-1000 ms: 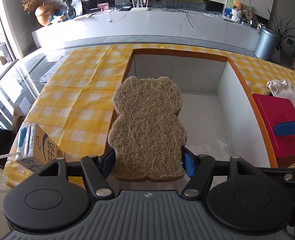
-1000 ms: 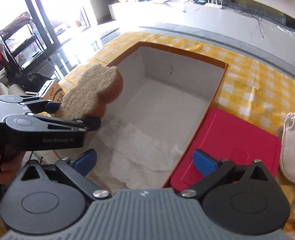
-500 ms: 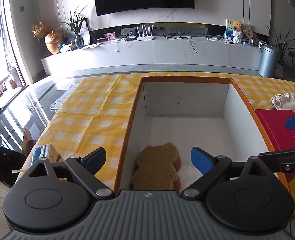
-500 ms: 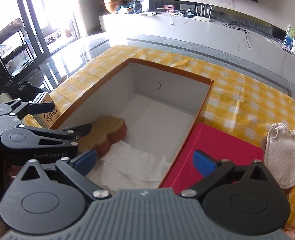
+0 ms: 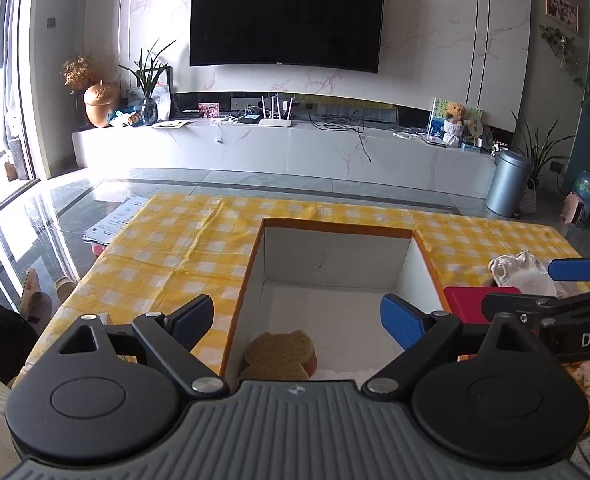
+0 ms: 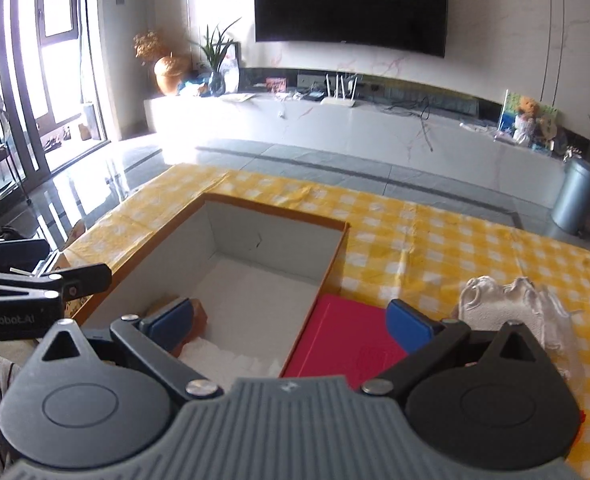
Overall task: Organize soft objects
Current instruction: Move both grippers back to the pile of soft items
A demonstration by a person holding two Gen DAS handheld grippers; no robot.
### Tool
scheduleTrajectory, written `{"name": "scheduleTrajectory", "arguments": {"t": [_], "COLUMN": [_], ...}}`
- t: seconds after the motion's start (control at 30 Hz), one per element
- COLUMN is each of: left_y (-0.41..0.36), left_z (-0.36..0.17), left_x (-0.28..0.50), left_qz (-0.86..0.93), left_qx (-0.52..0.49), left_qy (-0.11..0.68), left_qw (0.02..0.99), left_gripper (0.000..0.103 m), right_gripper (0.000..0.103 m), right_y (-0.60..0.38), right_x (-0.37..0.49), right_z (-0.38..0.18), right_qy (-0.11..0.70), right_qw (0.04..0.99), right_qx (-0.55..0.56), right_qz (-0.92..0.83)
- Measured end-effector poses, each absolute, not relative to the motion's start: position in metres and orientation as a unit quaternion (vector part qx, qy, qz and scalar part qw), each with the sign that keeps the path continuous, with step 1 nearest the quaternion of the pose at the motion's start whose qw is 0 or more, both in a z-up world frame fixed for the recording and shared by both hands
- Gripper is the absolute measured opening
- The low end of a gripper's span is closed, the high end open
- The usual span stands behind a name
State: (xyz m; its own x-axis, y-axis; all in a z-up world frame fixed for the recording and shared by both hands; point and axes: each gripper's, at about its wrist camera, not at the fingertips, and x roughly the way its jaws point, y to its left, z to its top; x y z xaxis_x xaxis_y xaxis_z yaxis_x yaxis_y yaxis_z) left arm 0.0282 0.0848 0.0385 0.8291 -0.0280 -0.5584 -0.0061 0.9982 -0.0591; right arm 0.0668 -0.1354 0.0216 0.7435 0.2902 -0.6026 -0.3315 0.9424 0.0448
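Note:
A brown bear-shaped fibre sponge (image 5: 280, 355) lies on the floor of the orange-rimmed white box (image 5: 337, 225), at its near left corner; in the right wrist view only an edge of the sponge (image 6: 199, 314) shows behind a finger. My left gripper (image 5: 297, 322) is open above it, nothing between its blue pads. My right gripper (image 6: 291, 322) is also open and holds nothing; it hovers over the box's right wall and the red lid (image 6: 345, 338). A white cloth mitt (image 6: 515, 304) lies on the checked cloth to the right.
The box (image 6: 279, 210) stands on a yellow checked tablecloth (image 5: 175, 248). White paper (image 6: 231, 358) lines its near floor. A milk carton (image 6: 51, 264) and papers (image 5: 115, 222) sit at the table's left edge. A TV wall and low shelf are beyond the table.
The left gripper opened and let the bear sponge drop into the box. Both grippers then rose and tilted up, so the room's far wall now fills the views.

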Motion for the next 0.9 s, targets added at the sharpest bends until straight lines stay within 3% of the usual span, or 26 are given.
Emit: {"name": "scheduleTrajectory", "arguments": {"t": [0.27, 0.43, 0.57, 0.73, 0.9], "left_y": [0.032, -0.020, -0.057, -0.093, -0.120], "left_z": [0.069, 0.069, 0.054, 0.031, 0.006], "left_x": [0.011, 0.014, 0.021, 0.039, 0.063], "left_qz": [-0.015, -0.075, -0.146, -0.183, -0.207], "left_qx": [0.005, 0.037, 0.046, 0.050, 0.052], "left_qy": [0.261, 0.273, 0.310, 0.349, 0.391], "left_qw": [0.965, 0.958, 0.939, 0.918, 0.895], "left_gripper": [0.103, 0.103, 0.103, 0.103, 0.103], "right_gripper": [0.101, 0.101, 0.101, 0.101, 0.101], "right_y": [-0.209, -0.280, -0.343, -0.406, -0.428], "right_x": [0.019, 0.007, 0.009, 0.028, 0.036], "right_z": [0.045, 0.043, 0.008, -0.053, -0.081], "right_qy": [0.243, 0.239, 0.271, 0.384, 0.417], "right_qw": [0.966, 0.971, 0.956, 0.893, 0.866], "right_qx": [-0.018, 0.022, 0.078, 0.196, 0.244], "right_qz": [0.084, -0.005, -0.079, -0.128, -0.130]}}
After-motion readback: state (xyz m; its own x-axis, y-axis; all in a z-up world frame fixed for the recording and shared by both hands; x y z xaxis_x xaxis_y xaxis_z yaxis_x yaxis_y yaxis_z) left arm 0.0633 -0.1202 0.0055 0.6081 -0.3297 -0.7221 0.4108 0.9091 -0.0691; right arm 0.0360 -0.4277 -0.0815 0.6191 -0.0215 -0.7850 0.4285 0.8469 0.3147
